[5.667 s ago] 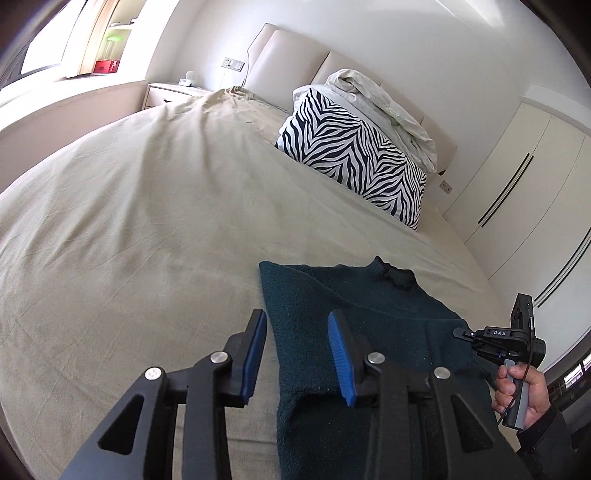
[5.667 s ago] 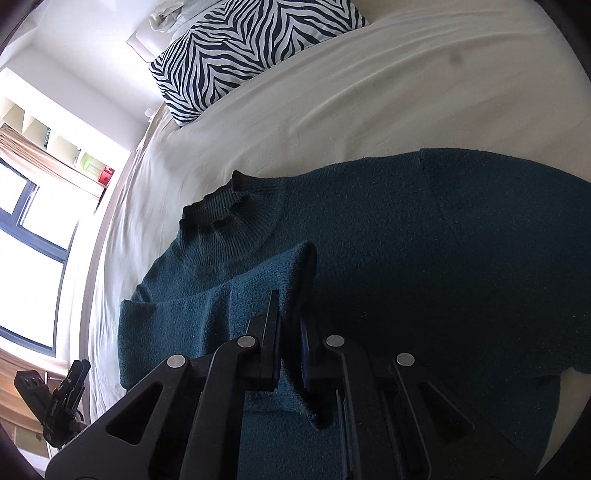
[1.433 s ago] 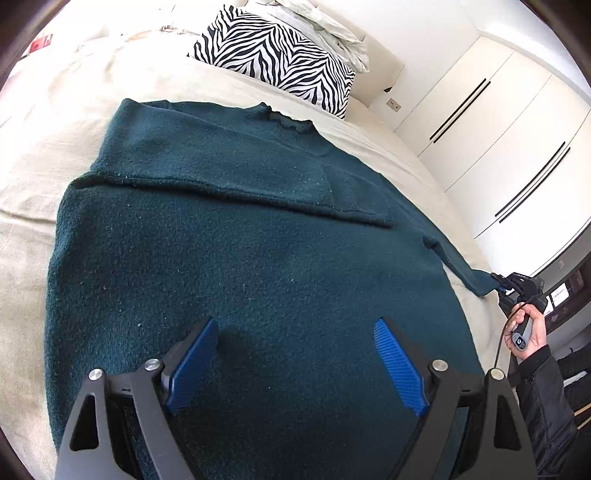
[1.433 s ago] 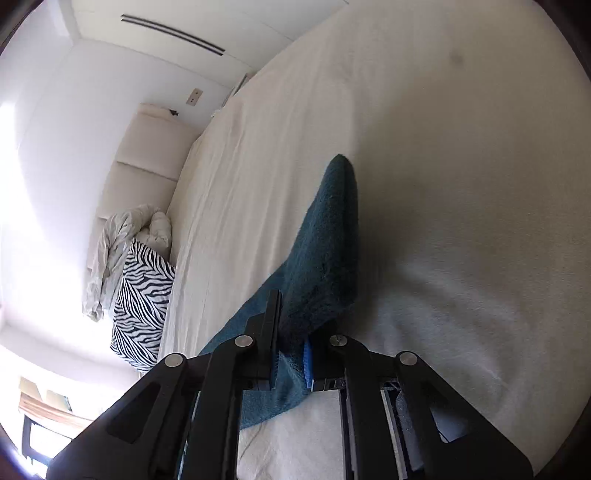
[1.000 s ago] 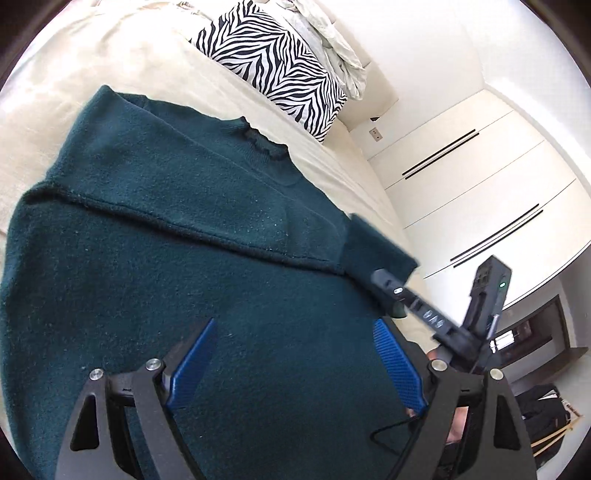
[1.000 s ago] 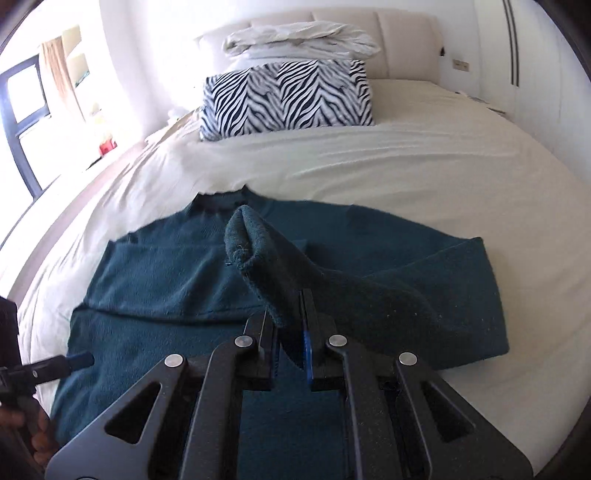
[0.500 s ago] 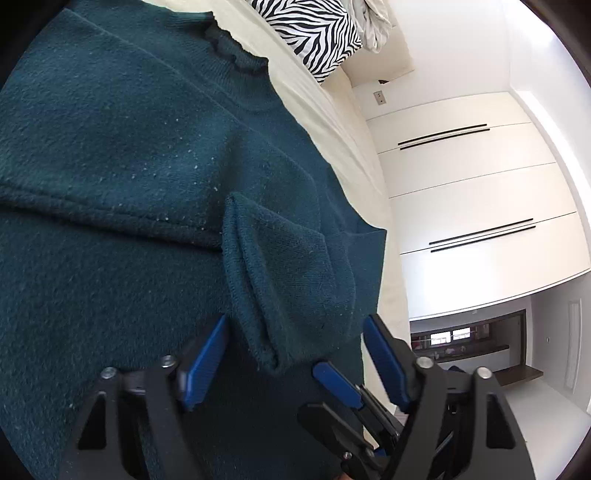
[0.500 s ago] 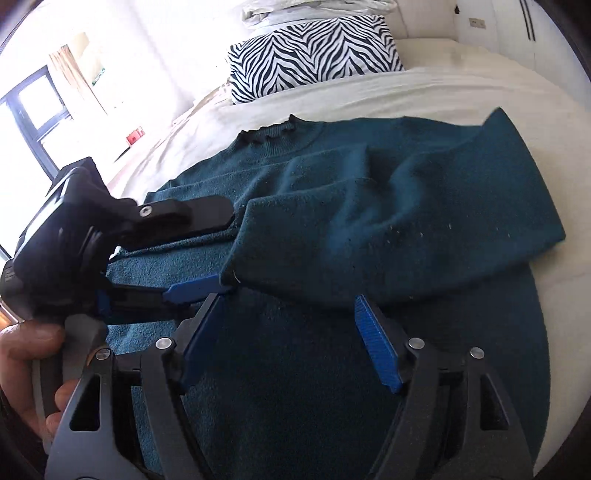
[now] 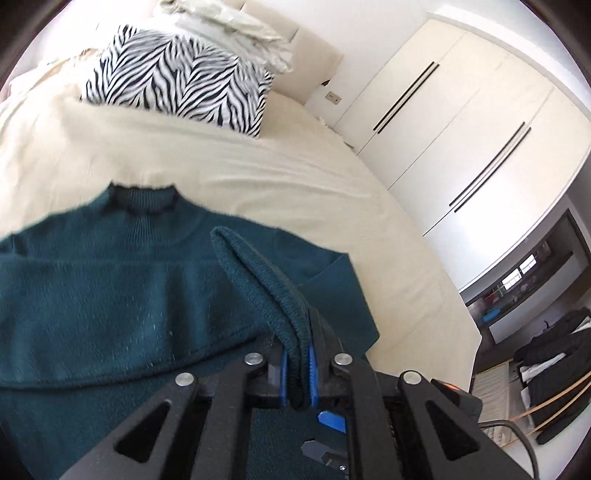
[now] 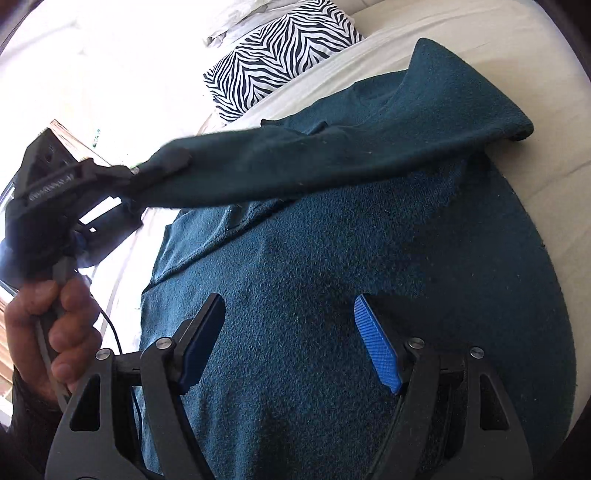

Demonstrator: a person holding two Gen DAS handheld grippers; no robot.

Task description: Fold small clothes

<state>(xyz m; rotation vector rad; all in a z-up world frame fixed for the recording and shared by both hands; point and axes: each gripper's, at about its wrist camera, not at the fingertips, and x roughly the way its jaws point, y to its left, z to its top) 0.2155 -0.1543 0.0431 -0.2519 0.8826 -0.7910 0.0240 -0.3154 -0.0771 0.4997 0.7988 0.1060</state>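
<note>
A dark teal knit sweater (image 9: 110,302) lies flat on the cream bed (image 9: 258,177), collar toward the pillows. My left gripper (image 9: 295,369) is shut on the cuff of its right sleeve (image 9: 255,273) and holds it lifted over the body. In the right wrist view the sleeve (image 10: 314,162) stretches across the sweater (image 10: 351,332) to the left gripper (image 10: 136,173), held by a hand. My right gripper (image 10: 291,339) is open and empty just above the sweater's body.
A zebra-print pillow (image 9: 177,81) and crumpled white bedding (image 9: 236,26) lie at the headboard. White wardrobe doors (image 9: 461,122) stand beyond the bed's right side. Bare sheet (image 10: 554,155) lies to the right of the sweater.
My right gripper let go of the sleeve and opened. My left gripper shut on the sleeve cuff and pulled it left across the sweater's body.
</note>
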